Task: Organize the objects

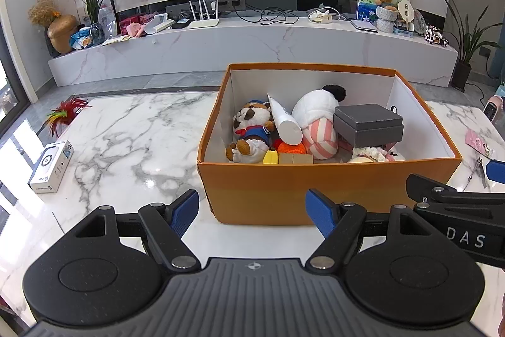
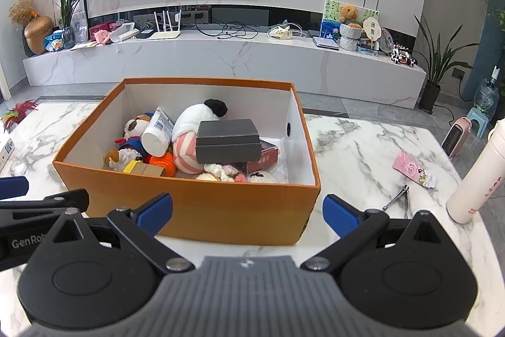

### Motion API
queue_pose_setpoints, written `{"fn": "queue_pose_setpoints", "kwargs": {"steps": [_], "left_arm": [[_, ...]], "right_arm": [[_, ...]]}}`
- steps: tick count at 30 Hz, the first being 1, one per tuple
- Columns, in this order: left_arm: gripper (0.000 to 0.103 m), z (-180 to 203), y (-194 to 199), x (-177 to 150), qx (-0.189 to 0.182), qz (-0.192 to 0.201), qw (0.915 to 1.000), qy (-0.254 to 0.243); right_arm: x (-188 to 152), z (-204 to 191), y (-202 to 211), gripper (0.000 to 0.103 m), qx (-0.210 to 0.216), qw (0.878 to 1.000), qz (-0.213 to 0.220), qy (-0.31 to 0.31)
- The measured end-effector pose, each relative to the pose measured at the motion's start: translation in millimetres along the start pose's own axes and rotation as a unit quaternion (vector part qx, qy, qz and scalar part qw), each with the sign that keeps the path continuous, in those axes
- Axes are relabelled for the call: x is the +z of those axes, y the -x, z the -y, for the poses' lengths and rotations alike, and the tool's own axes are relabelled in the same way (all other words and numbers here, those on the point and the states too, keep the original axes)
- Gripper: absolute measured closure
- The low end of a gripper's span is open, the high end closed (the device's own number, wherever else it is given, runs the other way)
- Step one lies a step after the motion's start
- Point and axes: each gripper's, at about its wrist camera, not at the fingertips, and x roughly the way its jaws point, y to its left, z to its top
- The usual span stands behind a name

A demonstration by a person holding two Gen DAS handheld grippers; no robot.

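Observation:
An orange cardboard box (image 1: 284, 188) (image 2: 221, 204) stands on the marble table, filled with soft toys, a grey lidded box (image 1: 367, 123) (image 2: 228, 141), a white tube (image 1: 285, 120) (image 2: 157, 133) and small blocks. My left gripper (image 1: 252, 210) hovers open in front of the box's near wall, nothing between its blue pads. My right gripper (image 2: 247, 213) is likewise open before the near wall, empty. Each gripper shows at the edge of the other's view.
On the table lie a white carton (image 1: 52, 165) and a feather toy (image 1: 68, 112) at left, nail clippers (image 2: 397, 201), a pink packet (image 2: 413, 169) and a white bottle (image 2: 476, 172) at right. A TV bench (image 1: 252, 46) stands beyond.

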Motion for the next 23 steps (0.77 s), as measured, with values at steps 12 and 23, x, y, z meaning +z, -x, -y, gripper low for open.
{"fn": "queue_pose_setpoints", "kwargs": {"steps": [12,23], "left_arm": [[0.015,-1.6,-1.1,0.0,0.0,0.0,1.0,-0.003],[0.015,-4.4,-1.8,0.0,-0.006,0.001,1.0,0.0]], "right_arm": [[-0.4,-0.6,-0.3,0.002,-0.001,1.0,-0.001,0.0],[-1.7,-1.7,-1.6,0.002,-0.003,1.0,-0.001,-0.001]]}}
